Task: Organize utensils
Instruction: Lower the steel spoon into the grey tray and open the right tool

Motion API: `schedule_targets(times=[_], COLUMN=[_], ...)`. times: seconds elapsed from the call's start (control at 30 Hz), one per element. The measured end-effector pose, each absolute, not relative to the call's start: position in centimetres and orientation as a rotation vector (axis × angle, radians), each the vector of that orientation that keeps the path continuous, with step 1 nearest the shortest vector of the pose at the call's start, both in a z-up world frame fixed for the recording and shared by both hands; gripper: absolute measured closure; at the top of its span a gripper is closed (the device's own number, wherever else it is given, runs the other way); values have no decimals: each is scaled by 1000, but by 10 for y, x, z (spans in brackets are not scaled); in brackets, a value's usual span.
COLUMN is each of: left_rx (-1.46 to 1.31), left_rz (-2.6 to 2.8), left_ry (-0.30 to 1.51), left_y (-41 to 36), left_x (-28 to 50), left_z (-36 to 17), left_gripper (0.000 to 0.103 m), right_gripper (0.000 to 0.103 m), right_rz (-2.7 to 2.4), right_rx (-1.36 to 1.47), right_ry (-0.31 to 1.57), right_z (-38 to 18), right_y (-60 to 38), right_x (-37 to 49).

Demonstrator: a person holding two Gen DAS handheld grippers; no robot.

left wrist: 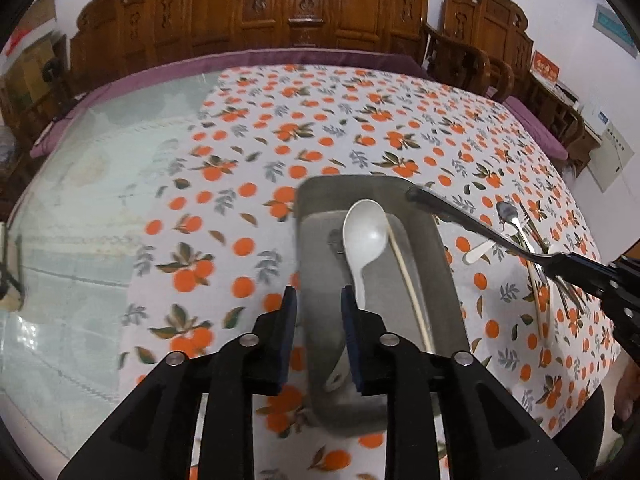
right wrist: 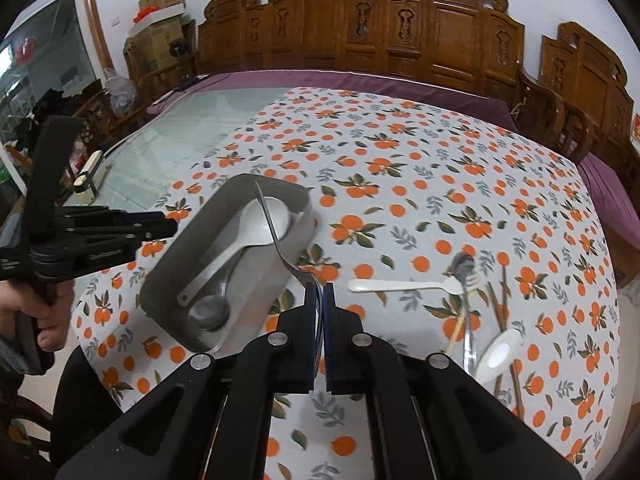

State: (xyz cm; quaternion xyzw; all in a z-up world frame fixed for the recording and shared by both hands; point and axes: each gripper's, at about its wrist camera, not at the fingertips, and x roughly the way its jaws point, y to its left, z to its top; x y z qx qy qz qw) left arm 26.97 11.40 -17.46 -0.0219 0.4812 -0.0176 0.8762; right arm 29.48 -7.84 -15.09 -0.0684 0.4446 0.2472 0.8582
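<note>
A grey tray (left wrist: 434,256) (right wrist: 176,252) lies on the orange-print cloth. It holds a white spoon (left wrist: 364,236) (right wrist: 256,228), a pale chopstick (left wrist: 408,276) and, in the right wrist view, a metal spoon (right wrist: 212,308). My left gripper (left wrist: 318,296) is open over the tray's near left wall; it also shows in the right wrist view (right wrist: 168,226). My right gripper (right wrist: 319,292) is shut on a metal utensil (right wrist: 276,236) (left wrist: 460,220), fork or spoon I cannot tell, with the handle reaching over the tray.
Loose utensils lie right of the tray: a white spoon (right wrist: 404,286), a metal spoon (right wrist: 464,272), a white soup spoon (right wrist: 500,352), dark chopsticks (right wrist: 500,304). Glass tabletop (left wrist: 100,184) lies left. Carved wooden chairs (left wrist: 304,4) line the far side.
</note>
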Motion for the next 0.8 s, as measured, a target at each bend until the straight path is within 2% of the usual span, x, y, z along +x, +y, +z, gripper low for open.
schedule_targets(times=[0.13, 0.2, 0.27, 0.3, 0.37, 0.8], left_rx=[-36, -30, -19, -11, -1, -65], left_rz=[-27, -17, -15, -15, -3, 41], left_ry=[973, 957, 946, 938, 928, 852], left_y=[128, 135, 140, 143, 149, 187], left_x=[254, 246, 241, 238, 234, 218], left_z=[-161, -154, -149, -146, -141, -112], left_gripper=[67, 58, 45, 44, 35, 31], right_gripper=[99, 99, 99, 99, 99, 98], right_rz=[531, 534, 538, 539, 539, 469], right_rx=[-174, -192, -208, -216, -237, -305], right_ry=[941, 947, 950, 951, 961, 974], right_z=[-155, -160, -165, -167, -173, -186], right_y=[-53, -42, -30, -25, -13, 21], right_x=[296, 297, 299, 300, 302, 319])
